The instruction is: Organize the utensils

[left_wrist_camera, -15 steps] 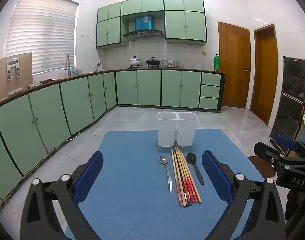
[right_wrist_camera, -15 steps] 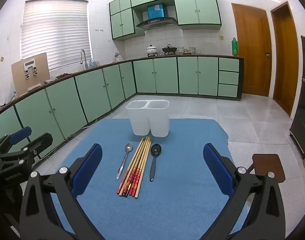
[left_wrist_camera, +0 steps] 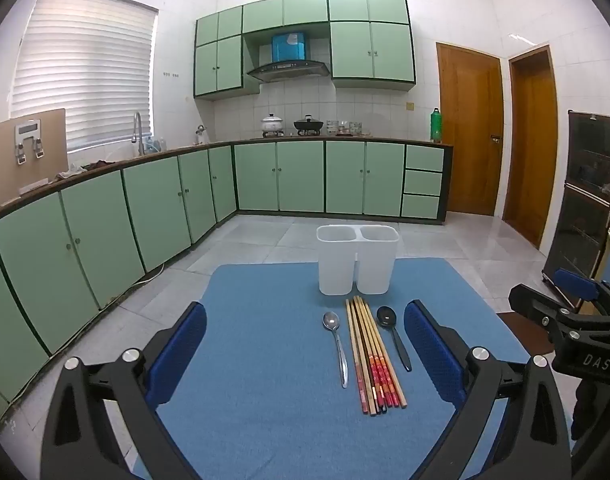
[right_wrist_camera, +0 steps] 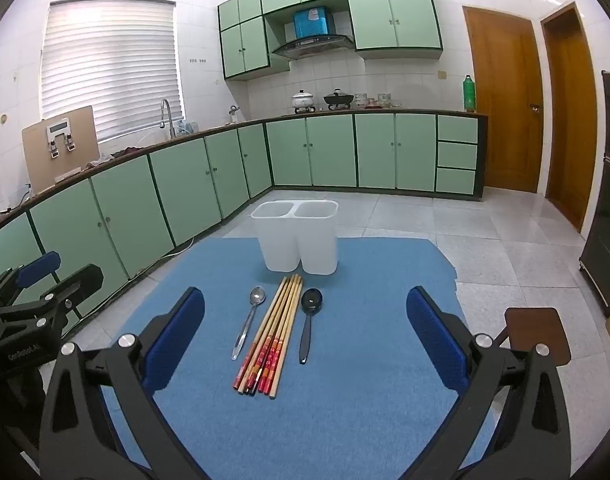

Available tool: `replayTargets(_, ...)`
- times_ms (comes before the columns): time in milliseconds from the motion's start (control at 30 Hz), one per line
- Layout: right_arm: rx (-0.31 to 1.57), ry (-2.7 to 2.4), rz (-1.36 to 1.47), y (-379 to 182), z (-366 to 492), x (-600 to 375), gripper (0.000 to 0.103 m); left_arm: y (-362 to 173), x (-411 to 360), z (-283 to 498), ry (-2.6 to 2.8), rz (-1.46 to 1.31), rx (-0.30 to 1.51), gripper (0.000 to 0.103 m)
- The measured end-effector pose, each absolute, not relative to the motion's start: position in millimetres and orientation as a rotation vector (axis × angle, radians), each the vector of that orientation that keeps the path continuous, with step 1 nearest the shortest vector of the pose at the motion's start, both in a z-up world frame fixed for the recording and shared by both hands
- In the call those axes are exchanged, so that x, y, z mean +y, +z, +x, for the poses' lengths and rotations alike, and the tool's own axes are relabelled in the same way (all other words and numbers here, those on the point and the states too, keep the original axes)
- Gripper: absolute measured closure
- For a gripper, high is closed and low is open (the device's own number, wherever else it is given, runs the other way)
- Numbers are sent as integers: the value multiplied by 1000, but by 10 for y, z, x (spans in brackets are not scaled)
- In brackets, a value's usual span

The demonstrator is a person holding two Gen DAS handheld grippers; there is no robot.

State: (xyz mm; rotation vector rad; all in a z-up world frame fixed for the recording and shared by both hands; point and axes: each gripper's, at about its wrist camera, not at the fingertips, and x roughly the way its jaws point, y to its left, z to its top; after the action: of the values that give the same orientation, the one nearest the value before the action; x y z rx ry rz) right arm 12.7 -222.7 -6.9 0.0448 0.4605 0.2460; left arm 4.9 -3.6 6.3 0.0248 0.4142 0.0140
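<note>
A white two-compartment holder (left_wrist_camera: 357, 258) (right_wrist_camera: 296, 236) stands empty at the far end of a blue mat (left_wrist_camera: 265, 360) (right_wrist_camera: 365, 380). In front of it lie a metal spoon (left_wrist_camera: 337, 340) (right_wrist_camera: 247, 326), a bundle of several wooden chopsticks (left_wrist_camera: 371, 354) (right_wrist_camera: 271, 340) and a black spoon (left_wrist_camera: 393, 334) (right_wrist_camera: 308, 320), side by side. My left gripper (left_wrist_camera: 305, 352) is open above the mat's near half, nothing between its blue pads. My right gripper (right_wrist_camera: 305, 340) is open too, also empty, short of the utensils. Each gripper shows at the other view's edge.
The mat covers a small table over a tiled floor. Green cabinets (left_wrist_camera: 105, 232) run along the left and the back wall. A brown stool (right_wrist_camera: 537, 332) stands to the right of the table, and a dark rack (left_wrist_camera: 589, 208) stands by the right wall.
</note>
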Motion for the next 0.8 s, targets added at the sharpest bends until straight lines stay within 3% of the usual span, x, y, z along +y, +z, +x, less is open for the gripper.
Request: replayTargets(800,463,245,48,-23,101,-2237,5,2,-76,10,17,27,411,6)
